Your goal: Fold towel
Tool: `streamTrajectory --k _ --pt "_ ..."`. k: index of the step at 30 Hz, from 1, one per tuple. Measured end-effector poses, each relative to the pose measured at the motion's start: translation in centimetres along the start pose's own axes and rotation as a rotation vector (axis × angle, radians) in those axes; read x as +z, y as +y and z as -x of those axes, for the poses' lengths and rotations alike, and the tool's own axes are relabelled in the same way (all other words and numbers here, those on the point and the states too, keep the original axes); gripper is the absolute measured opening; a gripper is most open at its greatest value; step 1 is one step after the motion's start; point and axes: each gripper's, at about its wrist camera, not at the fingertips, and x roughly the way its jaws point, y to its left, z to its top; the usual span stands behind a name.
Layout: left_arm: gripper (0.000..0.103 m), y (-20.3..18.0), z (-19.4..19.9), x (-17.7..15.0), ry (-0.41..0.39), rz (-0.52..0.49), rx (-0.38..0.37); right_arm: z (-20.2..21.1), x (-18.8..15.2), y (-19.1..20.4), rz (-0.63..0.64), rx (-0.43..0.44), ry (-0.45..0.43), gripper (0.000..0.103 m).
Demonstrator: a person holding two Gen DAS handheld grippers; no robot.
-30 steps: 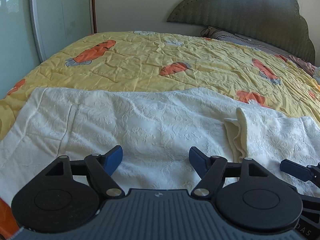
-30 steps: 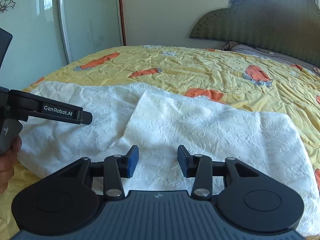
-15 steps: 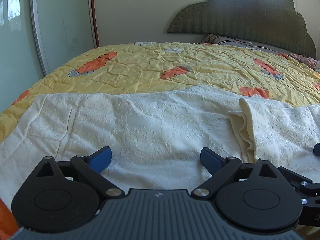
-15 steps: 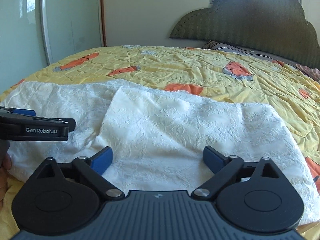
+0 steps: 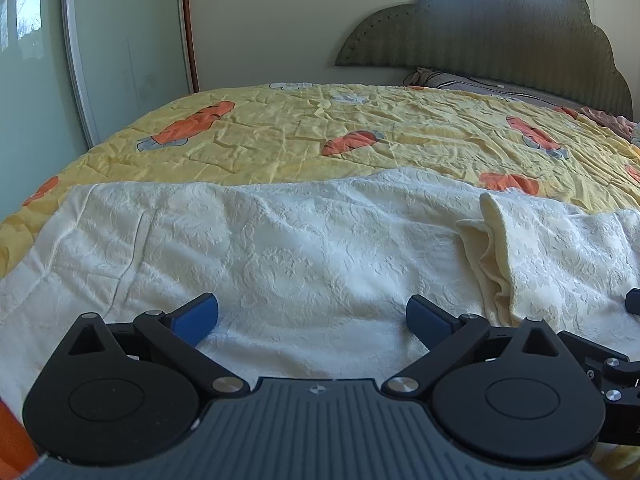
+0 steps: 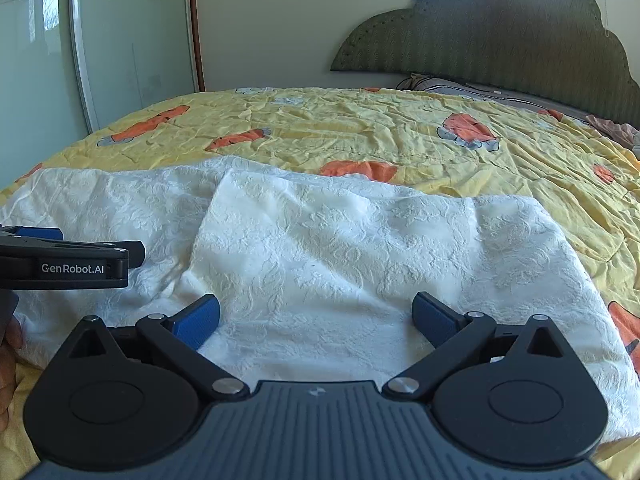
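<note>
White towel (image 5: 300,248), one, lies beneath two gaping grippers: left gripper (image 5: 312,316), right gripper (image 6: 316,316).

Left gripper (image 5: 312,316): matte black linkage arms, blue pads on fingertips (image 5: 196,316). Two round black hub discs with shallow circular recess, triangular cutouts above. Silver pivot screws at arm joints. Grey ribbed centre plate, small round emblem at top edge.

Right gripper (image 6: 316,318): same build, same blue pads, silver screws, ribbed grey plate.

In right wrist view, side of left gripper (image 6: 72,258): black bar, white "GenRobot.AI" lettering, blue strip on top.
</note>
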Motion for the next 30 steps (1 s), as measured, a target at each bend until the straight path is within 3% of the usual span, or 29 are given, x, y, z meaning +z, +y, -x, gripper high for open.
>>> streamTrajectory --k 30 --pt "0.102 0.00 0.14 -0.06 -0.001 0.001 -0.004 -0.03 -0.01 -0.03 0.000 0.000 0.000 0.103"
